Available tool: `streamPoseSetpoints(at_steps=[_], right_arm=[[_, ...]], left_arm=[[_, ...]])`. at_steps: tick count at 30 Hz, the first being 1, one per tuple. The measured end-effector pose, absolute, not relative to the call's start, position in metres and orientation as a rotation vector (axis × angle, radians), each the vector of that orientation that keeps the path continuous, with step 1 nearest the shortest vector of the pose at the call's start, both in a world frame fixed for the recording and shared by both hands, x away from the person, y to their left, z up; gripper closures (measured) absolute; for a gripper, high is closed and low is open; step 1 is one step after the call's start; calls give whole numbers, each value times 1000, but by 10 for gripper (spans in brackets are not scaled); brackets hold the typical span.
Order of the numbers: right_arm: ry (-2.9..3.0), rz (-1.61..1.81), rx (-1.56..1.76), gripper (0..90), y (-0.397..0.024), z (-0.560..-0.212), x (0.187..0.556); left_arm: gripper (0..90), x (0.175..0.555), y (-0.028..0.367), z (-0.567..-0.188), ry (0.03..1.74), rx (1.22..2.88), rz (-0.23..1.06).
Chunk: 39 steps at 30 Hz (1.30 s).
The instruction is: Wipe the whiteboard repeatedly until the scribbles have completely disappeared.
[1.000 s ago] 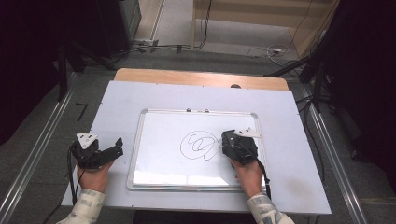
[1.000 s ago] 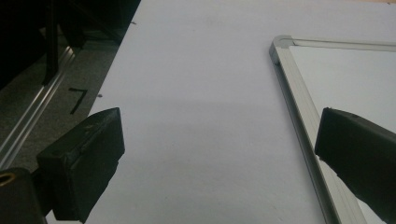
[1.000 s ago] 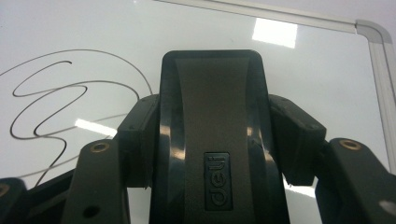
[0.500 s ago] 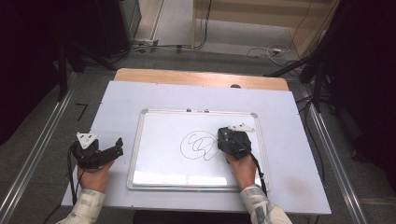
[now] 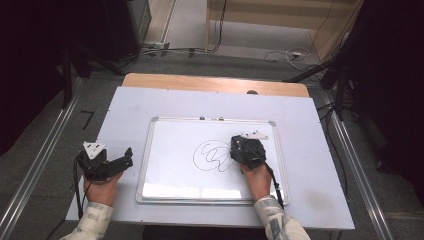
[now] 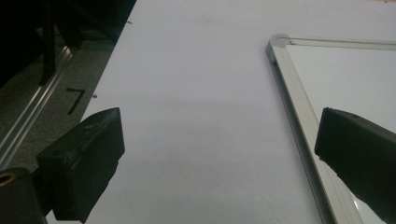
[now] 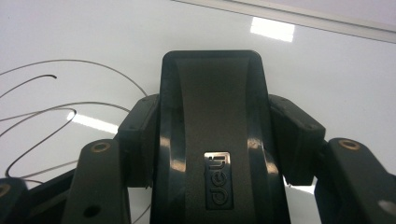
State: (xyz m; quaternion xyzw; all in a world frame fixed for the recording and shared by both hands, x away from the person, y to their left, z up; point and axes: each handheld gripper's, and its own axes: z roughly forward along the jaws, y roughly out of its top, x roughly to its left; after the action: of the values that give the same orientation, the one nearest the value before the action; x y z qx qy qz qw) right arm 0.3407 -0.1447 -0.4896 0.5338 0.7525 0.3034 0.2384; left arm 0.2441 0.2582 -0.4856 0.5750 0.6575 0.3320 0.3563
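- Near left: your left gripper (image 5: 122,161) sits parked on the table (image 5: 310,130) just left of the whiteboard (image 5: 170,150) frame, jaws wide apart, nothing between them. Looks like it's kept clear of the wiping side.
- Near right, on the board: your right gripper (image 5: 239,152) is clamped on the black eraser (image 7: 212,135), both pads pressing its sides, so the flat base can drag across the surface.
- Eraser sits at the right edge of the black scribble (image 5: 212,156), right of board centre. Scribble mostly intact; my read: wipe barely started.
- Far: board's top frame edge, then bare table.
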Motion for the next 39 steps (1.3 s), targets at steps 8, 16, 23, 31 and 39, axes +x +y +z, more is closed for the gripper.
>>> streamPoseSetpoints(at_steps=[8, 16, 23, 31, 39], right_arm=[[2063, 839, 1459, 392, -139, -490, 341], [2063, 844, 1451, 391, -135, -491, 341], [2073, 846, 1442, 391, -127, -491, 340], [2077, 854, 1435, 391, -118, -491, 340], [2084, 859, 1431, 390, -109, -491, 340]], left_arm=[[20, 244, 258, -486, 1696, 1484, 855], [20, 245, 257, -486, 1693, 1487, 856], [20, 245, 257, -486, 1692, 1488, 854], [20, 246, 257, -486, 1690, 1494, 850], [20, 246, 257, -486, 1690, 1496, 849]])
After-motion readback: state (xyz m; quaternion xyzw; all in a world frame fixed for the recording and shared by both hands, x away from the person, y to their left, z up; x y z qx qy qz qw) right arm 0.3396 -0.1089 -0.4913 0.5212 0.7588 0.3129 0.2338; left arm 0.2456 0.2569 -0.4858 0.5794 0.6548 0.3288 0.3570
